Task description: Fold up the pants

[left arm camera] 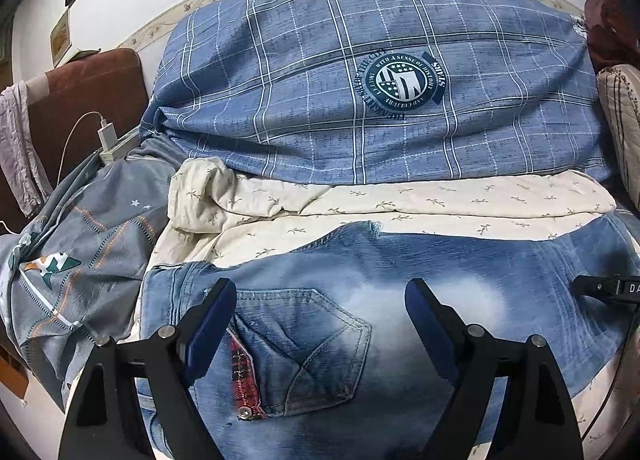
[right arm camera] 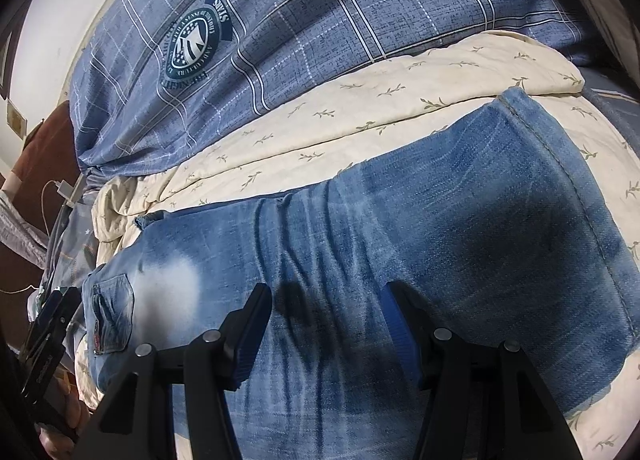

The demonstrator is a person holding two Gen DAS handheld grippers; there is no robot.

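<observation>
Behind, a blue checked quilt (left arm camera: 360,72) lies over a cream sheet (left arm camera: 400,208). On it the jeans (left arm camera: 400,292) lie flat; their back pocket (left arm camera: 312,348) sits between the wide, empty jaws of the left gripper (left arm camera: 320,308).

From the right wrist, the right gripper (right arm camera: 326,316) hovers half open over the jeans' leg, holding nothing.

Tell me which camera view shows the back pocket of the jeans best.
The left wrist view. There the back pocket fills the lower middle, with its stitching and red checked lining clear. In the right wrist view the pocket is small, near the lower left edge, and its detail is hard to read.
</observation>
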